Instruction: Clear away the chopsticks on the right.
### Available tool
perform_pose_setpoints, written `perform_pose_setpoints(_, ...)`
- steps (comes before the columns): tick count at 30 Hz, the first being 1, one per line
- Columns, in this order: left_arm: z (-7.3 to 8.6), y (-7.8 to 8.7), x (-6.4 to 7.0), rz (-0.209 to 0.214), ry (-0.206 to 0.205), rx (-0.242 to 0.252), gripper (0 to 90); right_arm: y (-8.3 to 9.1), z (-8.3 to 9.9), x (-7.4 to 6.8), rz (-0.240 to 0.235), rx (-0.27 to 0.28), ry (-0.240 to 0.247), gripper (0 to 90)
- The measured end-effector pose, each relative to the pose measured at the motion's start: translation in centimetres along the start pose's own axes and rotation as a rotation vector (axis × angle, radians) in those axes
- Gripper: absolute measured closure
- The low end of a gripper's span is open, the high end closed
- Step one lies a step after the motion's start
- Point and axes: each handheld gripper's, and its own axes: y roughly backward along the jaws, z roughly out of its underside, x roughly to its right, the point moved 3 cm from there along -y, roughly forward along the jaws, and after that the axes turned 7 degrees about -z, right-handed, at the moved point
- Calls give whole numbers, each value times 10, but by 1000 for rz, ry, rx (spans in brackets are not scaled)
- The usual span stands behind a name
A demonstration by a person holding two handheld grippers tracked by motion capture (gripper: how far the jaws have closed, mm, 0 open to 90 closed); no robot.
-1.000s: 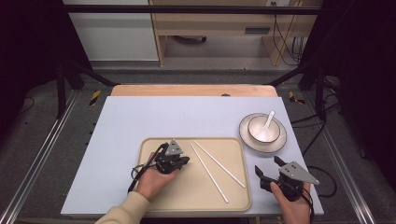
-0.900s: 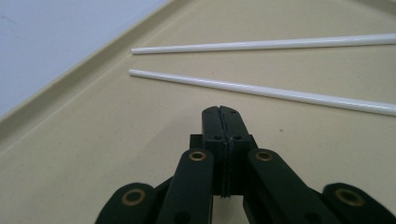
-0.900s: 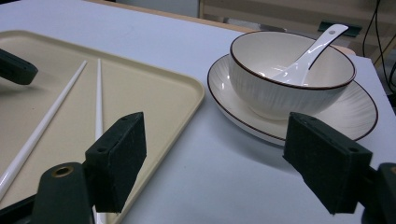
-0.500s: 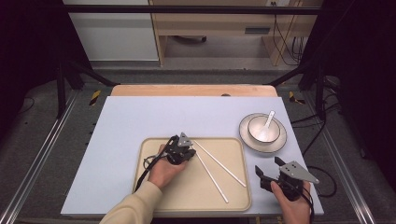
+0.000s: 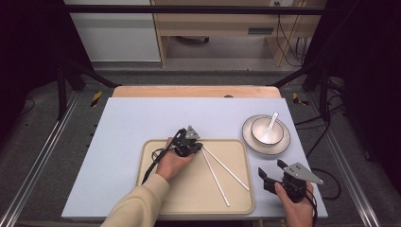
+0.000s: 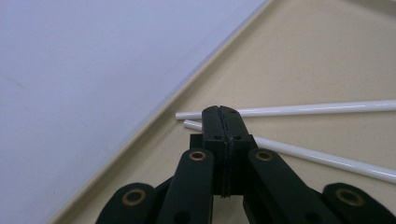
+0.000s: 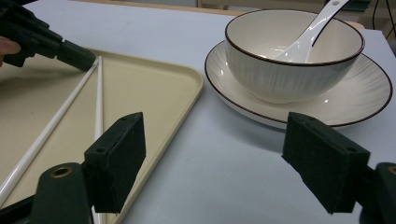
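Two white chopsticks (image 5: 226, 169) lie in a V on a beige tray (image 5: 189, 194), their far ends close together. My left gripper (image 5: 200, 147) is shut, its tips right at those ends. In the left gripper view, the closed left gripper (image 6: 219, 110) sits just over the two chopsticks (image 6: 308, 110) with nothing between the jaws. My right gripper (image 5: 272, 169) rests open on the mat to the right of the tray. Between its wide-apart pads (image 7: 116, 154) I see a white bowl (image 7: 294, 60) with a spoon (image 7: 310, 35) on a plate (image 7: 355, 100).
The bowl and plate (image 5: 266, 134) stand on the pale blue mat (image 5: 142, 118) just beyond the tray's right corner. A wooden table edge (image 5: 189, 91) runs along the back. Black frame rails flank both sides of the table.
My left gripper has moved right and away from the person across the tray, to the chopsticks' joined ends. The right gripper has stayed put.
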Motion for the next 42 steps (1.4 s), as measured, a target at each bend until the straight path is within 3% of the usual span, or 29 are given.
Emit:
perform_pose_setpoints(5, -8, -8, 5, 14, -17, 8, 896, 0, 0, 1, 0, 0, -11, 214)
perform_pose_setpoints(8, -16, -14, 13, 32, -49, 6, 896, 1, 0, 1, -6, 3, -22, 215)
perform_pose_setpoints(15, -26, -24, 34, 86, -69, 26, 896, 0, 1, 1, -7, -3, -30, 219)
perform_pose_setpoints(18, -31, -27, 49, 115, -109, 28, 896, 0, 1, 3, -6, -2, -30, 220)
perform_pose_setpoints(25, -32, -22, 71, 159, -151, 20, 896, 0, 1, 3, -3, -1, -29, 221)
perform_pose_setpoints(30, -24, -7, 89, 203, -188, -15, 896, 0, 2, 4, 0, -6, -46, 222)
perform_pose_setpoints(35, -22, -2, 98, 209, -194, -16, 895, 0, 2, 4, 1, -7, -46, 223)
perform_pose_setpoints(42, -27, -11, 103, 209, -149, 9, 896, -1, 2, 5, 1, -11, -50, 224)
